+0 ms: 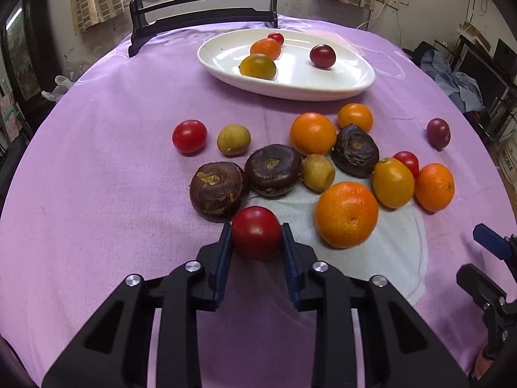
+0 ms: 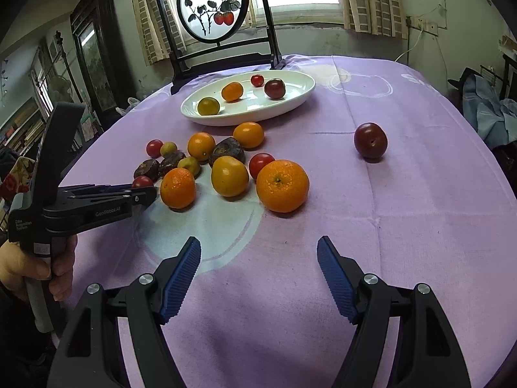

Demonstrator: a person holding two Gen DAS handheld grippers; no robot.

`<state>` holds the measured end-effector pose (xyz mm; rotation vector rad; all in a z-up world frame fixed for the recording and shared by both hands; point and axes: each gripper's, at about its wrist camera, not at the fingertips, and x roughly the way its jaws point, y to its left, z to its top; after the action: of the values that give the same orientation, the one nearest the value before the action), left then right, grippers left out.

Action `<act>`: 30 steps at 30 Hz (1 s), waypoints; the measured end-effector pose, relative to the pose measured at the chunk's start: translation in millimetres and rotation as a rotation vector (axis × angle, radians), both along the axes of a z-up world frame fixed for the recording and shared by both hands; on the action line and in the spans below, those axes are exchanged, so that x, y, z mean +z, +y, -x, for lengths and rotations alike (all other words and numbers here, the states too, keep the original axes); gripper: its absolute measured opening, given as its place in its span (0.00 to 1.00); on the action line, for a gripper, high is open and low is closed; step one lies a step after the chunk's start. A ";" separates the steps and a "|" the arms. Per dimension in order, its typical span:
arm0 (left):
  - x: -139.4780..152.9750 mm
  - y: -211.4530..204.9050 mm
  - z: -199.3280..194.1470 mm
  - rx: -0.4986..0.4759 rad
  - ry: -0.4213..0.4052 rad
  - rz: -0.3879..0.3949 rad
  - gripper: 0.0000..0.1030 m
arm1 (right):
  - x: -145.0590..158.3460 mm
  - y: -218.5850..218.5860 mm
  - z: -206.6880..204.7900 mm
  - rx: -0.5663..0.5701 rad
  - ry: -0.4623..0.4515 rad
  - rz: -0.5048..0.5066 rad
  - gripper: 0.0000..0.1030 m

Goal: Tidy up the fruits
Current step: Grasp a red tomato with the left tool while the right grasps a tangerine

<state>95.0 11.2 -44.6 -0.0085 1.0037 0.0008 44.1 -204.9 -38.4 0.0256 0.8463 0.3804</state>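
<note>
Near half of the purple tablecloth (image 2: pixel 404 226) is bare: open lane from the right gripper (image 2: pixel 258 278) forward, only the lone dark plum (image 2: pixel 370 140) well off to the right. Centre is clogged by the fruit cluster (image 1: pixel 323 168), pieces touching or just beside each other, so there is no gap to slip fingers through; the left gripper (image 1: pixel 257 237) sits at its near edge against a brown fruit (image 1: pixel 217 190). White plate (image 2: pixel 300 97) has bare room at its right end, and the framed screen (image 2: pixel 213 16) blocks the far edge behind it.
</note>
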 end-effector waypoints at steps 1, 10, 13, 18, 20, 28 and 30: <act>1.3 -1.1 2.2 -0.006 -0.009 -0.006 0.28 | -0.4 0.9 -0.5 0.000 0.002 0.007 0.73; 7.2 3.1 15.8 -0.034 -0.024 0.038 0.28 | -16.9 13.6 -33.4 -0.015 0.078 0.183 0.71; 5.4 8.2 16.8 -0.026 -0.019 0.049 0.28 | -17.1 21.2 -44.5 0.010 0.064 0.222 0.69; 3.0 14.4 16.0 -0.018 -0.011 0.063 0.28 | -18.5 33.1 -63.2 0.018 0.052 0.252 0.56; 3.4 15.3 16.3 -0.013 -0.011 0.066 0.28 | -18.5 33.3 -68.5 -0.006 0.049 0.250 0.46; 11.3 14.3 18.7 -0.025 -0.024 0.068 0.28 | -3.2 24.7 -56.7 -0.029 0.002 0.188 0.43; 18.1 12.0 18.7 -0.038 -0.036 0.064 0.28 | 7.7 23.1 -48.8 -0.022 -0.030 0.161 0.43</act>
<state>76.4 23.2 -26.5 -0.0480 0.9671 -0.0661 92.9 -181.8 -30.7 -0.1200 0.8436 0.2899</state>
